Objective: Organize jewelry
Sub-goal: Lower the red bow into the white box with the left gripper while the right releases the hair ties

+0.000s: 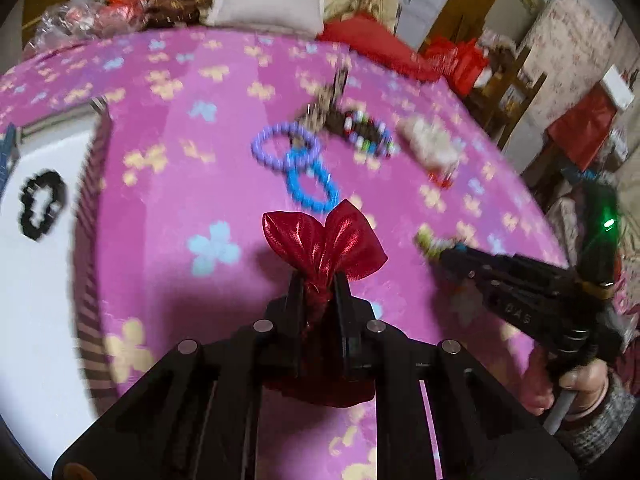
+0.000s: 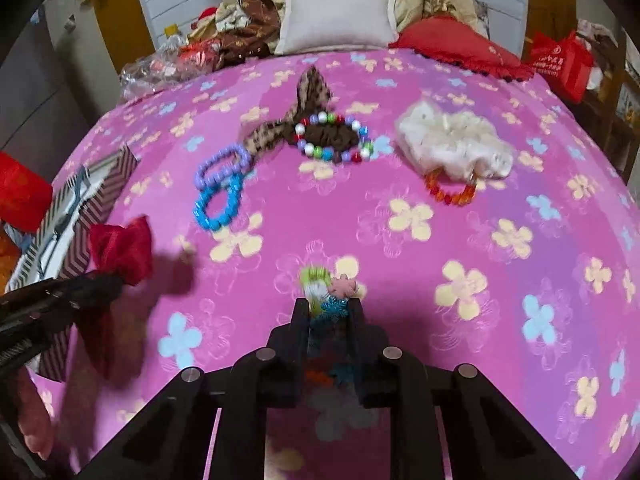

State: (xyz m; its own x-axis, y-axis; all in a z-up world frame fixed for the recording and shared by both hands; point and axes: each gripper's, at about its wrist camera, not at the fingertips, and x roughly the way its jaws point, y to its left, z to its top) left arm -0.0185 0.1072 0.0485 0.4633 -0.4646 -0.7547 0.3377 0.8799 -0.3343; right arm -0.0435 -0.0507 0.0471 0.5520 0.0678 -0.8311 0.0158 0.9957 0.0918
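My left gripper (image 1: 318, 276) is shut on a shiny red fabric bow scrunchie (image 1: 324, 242), held above the pink flowered bedspread; it also shows in the right wrist view (image 2: 122, 250). My right gripper (image 2: 329, 302) is shut on a small colourful hair ornament (image 2: 326, 288) with green, pink and blue parts; it also shows in the left wrist view (image 1: 434, 242). A purple bead bracelet (image 2: 220, 164), a blue bead bracelet (image 2: 216, 206), a multicolour bead bracelet (image 2: 334, 138) on a brown leopard scrunchie (image 2: 308, 92), and an orange bead bracelet (image 2: 448, 192) lie ahead.
A striped box (image 1: 86, 280) with a white inside holds a black scrunchie (image 1: 42, 204) at the left; its lid (image 2: 80, 216) shows in the right wrist view. A white fluffy scrunchie (image 2: 452, 140) lies right. Pillows (image 2: 340, 18) and clutter line the far edge.
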